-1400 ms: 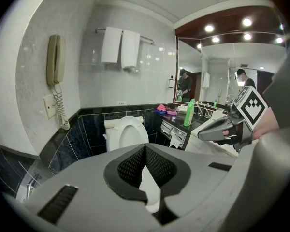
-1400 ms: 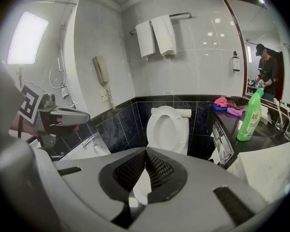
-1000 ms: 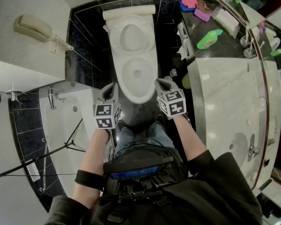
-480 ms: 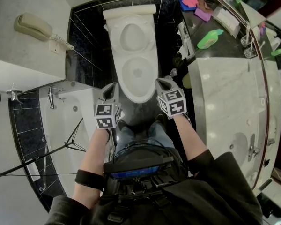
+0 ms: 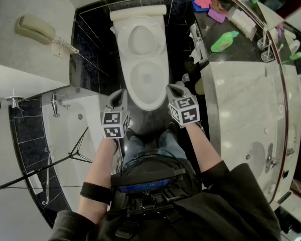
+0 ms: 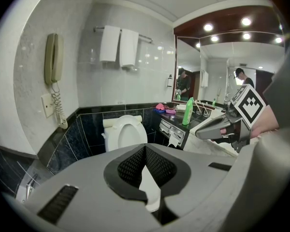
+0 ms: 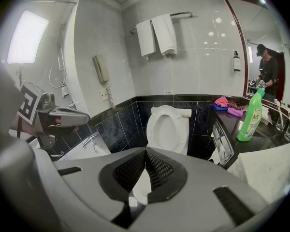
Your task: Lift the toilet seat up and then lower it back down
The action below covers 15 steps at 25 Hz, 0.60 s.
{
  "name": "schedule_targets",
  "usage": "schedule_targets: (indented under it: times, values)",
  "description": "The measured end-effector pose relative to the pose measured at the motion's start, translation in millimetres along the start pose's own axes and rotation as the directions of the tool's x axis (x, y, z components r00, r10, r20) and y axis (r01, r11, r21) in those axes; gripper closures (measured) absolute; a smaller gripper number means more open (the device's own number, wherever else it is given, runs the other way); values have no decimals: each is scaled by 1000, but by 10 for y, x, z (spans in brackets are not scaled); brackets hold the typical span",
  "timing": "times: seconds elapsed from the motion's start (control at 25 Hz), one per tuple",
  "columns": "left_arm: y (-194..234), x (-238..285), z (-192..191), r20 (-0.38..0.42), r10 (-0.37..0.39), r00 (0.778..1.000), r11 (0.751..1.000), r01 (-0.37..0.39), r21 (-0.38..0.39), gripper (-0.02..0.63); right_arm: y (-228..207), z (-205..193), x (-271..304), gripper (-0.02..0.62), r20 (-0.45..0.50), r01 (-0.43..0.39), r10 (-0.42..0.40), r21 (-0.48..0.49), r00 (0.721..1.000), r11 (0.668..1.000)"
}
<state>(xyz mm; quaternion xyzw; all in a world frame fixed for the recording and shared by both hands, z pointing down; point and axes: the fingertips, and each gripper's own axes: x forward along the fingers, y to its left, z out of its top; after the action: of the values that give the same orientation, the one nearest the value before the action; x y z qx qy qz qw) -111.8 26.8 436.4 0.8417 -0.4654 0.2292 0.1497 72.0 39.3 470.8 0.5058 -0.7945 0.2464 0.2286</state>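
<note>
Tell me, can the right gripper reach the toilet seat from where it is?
Probably yes. The toilet seat stands raised against the tank, and nothing lies between it and the right gripper, which hovers by the bowl with jaws shut.

White toilet (image 5: 143, 59) against glossy black tiles (image 5: 93, 39). Right of it, a green bottle (image 5: 224, 42) and pink, blue, purple cloths (image 5: 203, 2); left, a beige phone (image 5: 35, 29). Grey left gripper (image 5: 121, 92) and right gripper (image 5: 173, 88) bear black-and-white square markers.
</note>
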Motion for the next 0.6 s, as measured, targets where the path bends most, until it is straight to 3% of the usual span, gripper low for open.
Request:
schedule_targets:
  times: [0.6]
  values:
    - [-10, 8, -23, -2, -4, 1000, 1000, 4, 2, 598, 4, -28, 17, 586, -5, 2, -2, 3, 1000, 1000]
